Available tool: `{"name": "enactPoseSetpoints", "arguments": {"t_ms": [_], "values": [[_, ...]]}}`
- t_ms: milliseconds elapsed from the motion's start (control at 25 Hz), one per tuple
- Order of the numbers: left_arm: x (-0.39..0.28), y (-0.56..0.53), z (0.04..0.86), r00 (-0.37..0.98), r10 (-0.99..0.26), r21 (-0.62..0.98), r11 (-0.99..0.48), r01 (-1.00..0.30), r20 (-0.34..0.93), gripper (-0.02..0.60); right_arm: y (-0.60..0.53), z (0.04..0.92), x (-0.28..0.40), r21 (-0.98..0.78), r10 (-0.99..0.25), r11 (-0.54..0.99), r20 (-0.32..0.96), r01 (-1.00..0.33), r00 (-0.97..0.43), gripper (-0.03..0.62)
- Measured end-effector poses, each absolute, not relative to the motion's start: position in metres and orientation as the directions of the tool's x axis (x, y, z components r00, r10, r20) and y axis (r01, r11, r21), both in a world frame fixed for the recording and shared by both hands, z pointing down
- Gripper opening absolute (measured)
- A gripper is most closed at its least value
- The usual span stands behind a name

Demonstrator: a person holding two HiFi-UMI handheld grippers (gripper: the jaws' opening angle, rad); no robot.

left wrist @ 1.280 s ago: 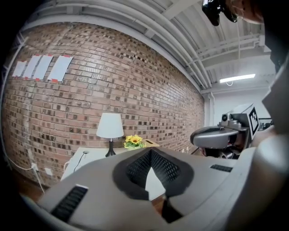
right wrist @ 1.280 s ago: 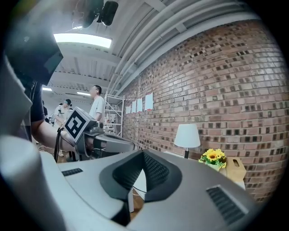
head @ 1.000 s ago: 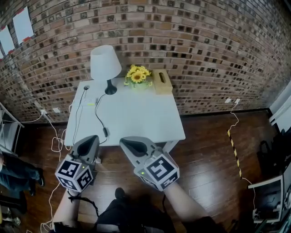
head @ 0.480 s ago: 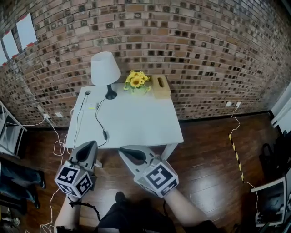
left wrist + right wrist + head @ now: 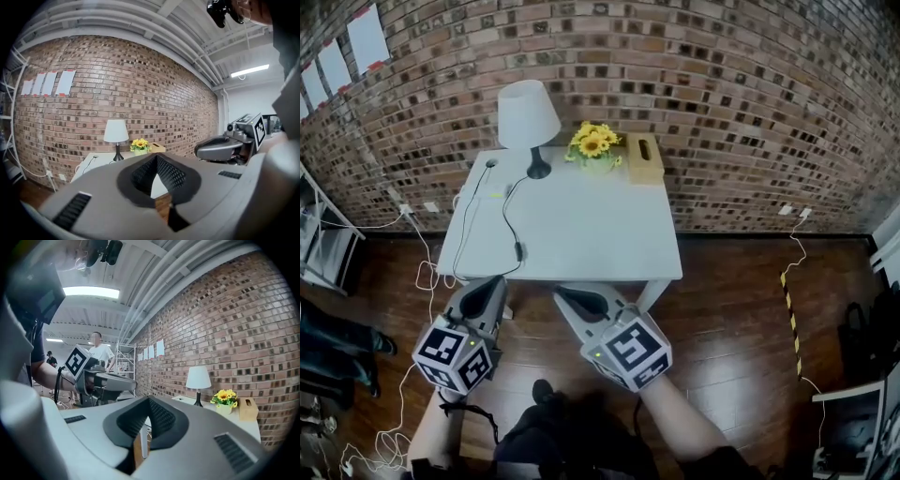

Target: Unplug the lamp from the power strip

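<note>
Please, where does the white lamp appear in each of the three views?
Head view: the lamp stands upper left of centre.
Left gripper view: the lamp is left of centre, near mid-height.
Right gripper view: the lamp is right of centre.
Shared landmark: the yellow flowers, just right of it everywhere.

Lamp (image 5: 528,114): white shade, blk base. Table (image 5: 581,234): white. Flowers (image 5: 595,142): yellow. Box (image 5: 645,157): tan. Wall (image 5: 722,112): red-brown brick, pale mortar. Floor (image 5: 741,309): dk brown wood. Left gripper (image 5: 494,282), right gripper (image 5: 563,296): grey, w/ blk-&-white square-marker cubes.
</note>
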State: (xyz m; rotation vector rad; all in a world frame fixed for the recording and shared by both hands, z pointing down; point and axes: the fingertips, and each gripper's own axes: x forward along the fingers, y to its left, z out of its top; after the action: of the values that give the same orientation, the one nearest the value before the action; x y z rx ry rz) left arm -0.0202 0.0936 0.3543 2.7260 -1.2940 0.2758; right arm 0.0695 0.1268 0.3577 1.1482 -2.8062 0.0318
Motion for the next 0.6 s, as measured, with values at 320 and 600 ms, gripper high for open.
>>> {"name": "enactPoseSetpoints", "arguments": {"t_ms": [320,600], "values": [[-0.020,0.085,0.357,0.645,-0.727,0.001,-0.663,-0.748,0.238,-0.003,0.117,0.359,0.057,0.015,-0.700,0.711,0.121,-0.703,-0.704,0.003],[-0.013,0.072,0.355,0.679,-0.695,0.003,-0.698,-0.716,0.238,-0.003,0.108,0.356,0.036,0.024,-0.684,0.726,0.128,-0.687,-0.718,0.003]]}}
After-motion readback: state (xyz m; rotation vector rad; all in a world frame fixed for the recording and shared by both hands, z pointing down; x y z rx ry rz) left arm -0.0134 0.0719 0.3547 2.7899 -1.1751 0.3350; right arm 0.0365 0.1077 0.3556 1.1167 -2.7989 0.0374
